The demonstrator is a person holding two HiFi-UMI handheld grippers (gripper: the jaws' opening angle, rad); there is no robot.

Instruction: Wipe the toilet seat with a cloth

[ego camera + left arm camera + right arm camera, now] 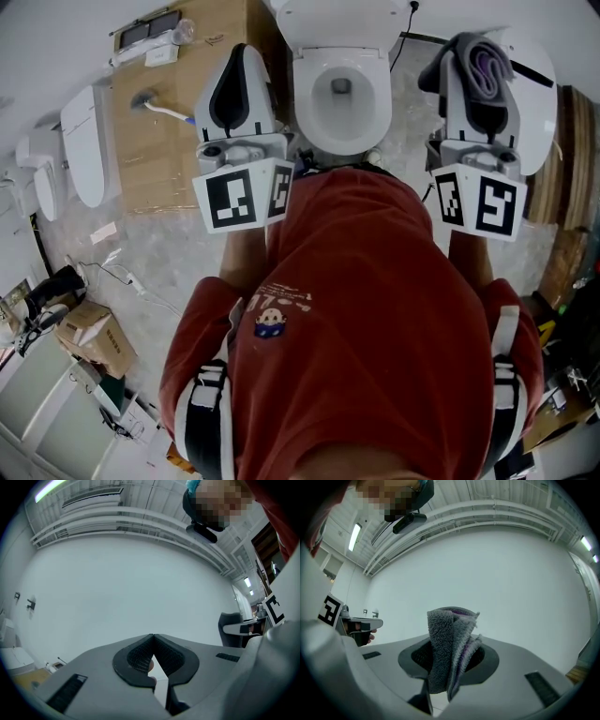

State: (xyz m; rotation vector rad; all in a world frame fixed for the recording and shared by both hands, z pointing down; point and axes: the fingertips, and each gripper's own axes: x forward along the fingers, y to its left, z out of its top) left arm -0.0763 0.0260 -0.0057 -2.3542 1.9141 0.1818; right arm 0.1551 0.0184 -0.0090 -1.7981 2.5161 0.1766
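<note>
Lab w/ toilet [375,94] (cardboard boxes [97,340])

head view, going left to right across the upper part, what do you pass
white lid → brown board → left gripper, shut and empty → toilet → right gripper shut on the cloth

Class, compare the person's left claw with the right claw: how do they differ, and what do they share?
The grey left claw is empty; the grey right claw grips a folded grey fleece cloth with purple edging. The left claw's black pads meet at the tips; the right claw's pads are parted by the cloth. Both are shut.
</note>
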